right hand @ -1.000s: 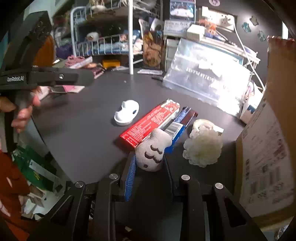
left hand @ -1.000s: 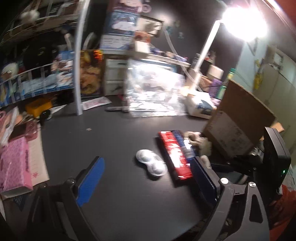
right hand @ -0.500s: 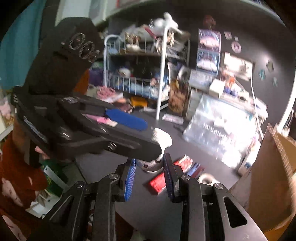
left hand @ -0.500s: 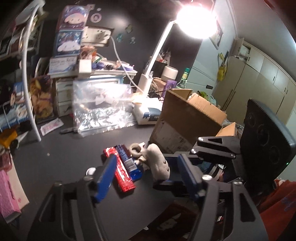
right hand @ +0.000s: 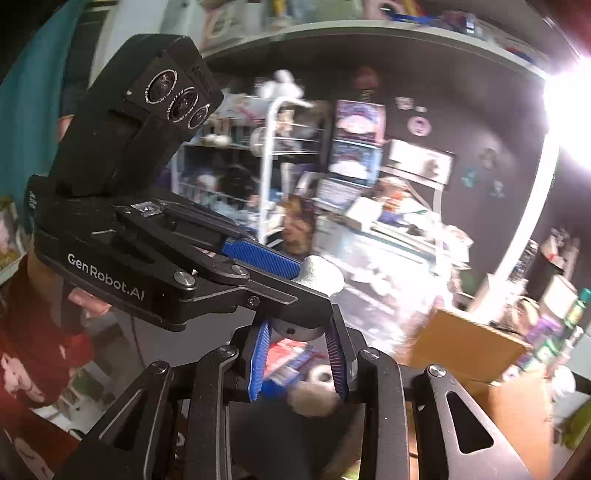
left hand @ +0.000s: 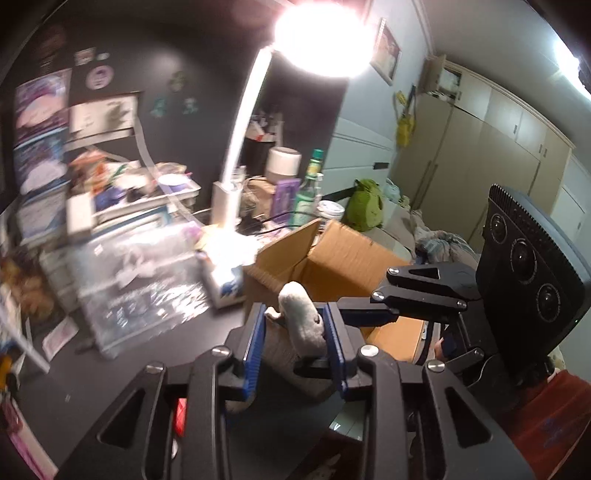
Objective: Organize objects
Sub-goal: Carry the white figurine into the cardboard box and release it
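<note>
Gripping plush toy [left hand: 301, 321] crosswise, both claws clamped, head tilted up-left.

Domestic bedroom: cluttered dark desk [left hand: 122, 369], lit desk lamp [left hand: 236, 147], built-in wardrobes [left hand: 480, 155], rumpled bedding [left hand: 439, 236], posters [left hand: 40, 99], wire shelving [right hand: 273, 147] with toys.

Black wall [left hand: 207, 110], glaring desk lamp [left hand: 317, 33], beige wardrobes [left hand: 491, 155], wire shelf [right hand: 273, 155].

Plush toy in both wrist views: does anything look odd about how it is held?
Yes: the white plush toy is clamped by the left gripper and the right gripper at once, a double grip on one small thing.
</note>
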